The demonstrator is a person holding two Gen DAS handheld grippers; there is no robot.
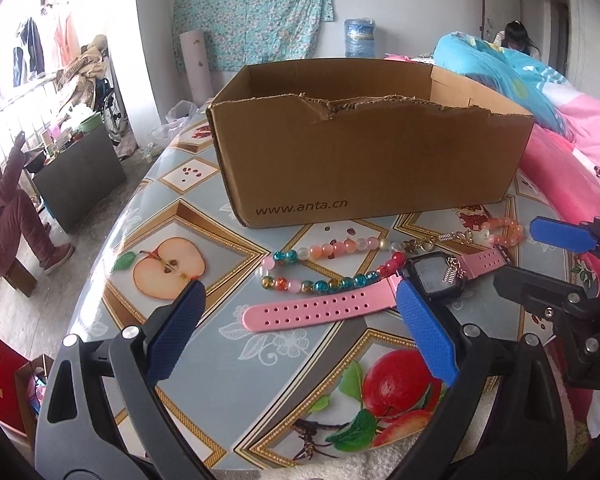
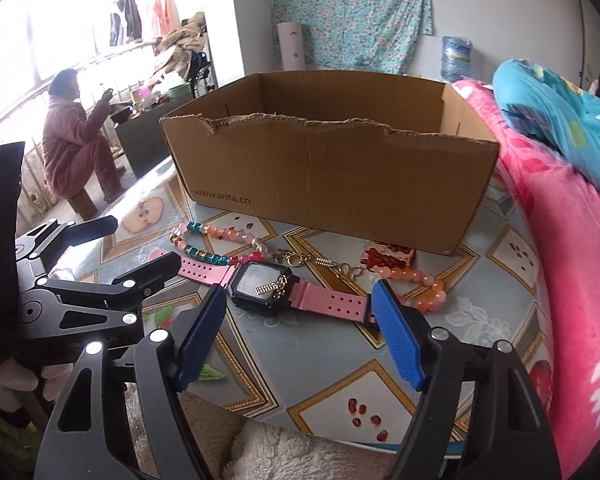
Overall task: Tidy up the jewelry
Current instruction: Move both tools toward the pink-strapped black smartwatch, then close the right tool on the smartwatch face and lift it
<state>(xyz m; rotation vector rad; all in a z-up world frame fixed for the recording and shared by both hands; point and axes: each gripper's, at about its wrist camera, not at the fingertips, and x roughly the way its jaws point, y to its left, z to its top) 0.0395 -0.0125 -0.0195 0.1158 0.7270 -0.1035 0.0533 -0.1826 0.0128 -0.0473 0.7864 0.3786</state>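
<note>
A pink-strapped watch (image 2: 260, 284) with a black face lies on the fruit-patterned table (image 2: 328, 364) in front of an open cardboard box (image 2: 332, 176). A small silver charm (image 2: 272, 286) rests on its face. A string of teal, pink and orange beads (image 2: 220, 234) with a gold clasp curls behind it. My right gripper (image 2: 300, 290) stands open astride the watch, its pads clear of it. In the left wrist view, my left gripper (image 1: 300, 292) is open over the long strap of the watch (image 1: 320, 308), near the beads (image 1: 324, 250) and the box (image 1: 364, 152).
A pink blanket (image 2: 560, 240) and blue bedding crowd the table's right side. The table's curved edge falls away at the left, where a person (image 2: 76, 140) sits far off. A white towel (image 2: 268, 448) lies at the near edge. The two grippers are close side by side.
</note>
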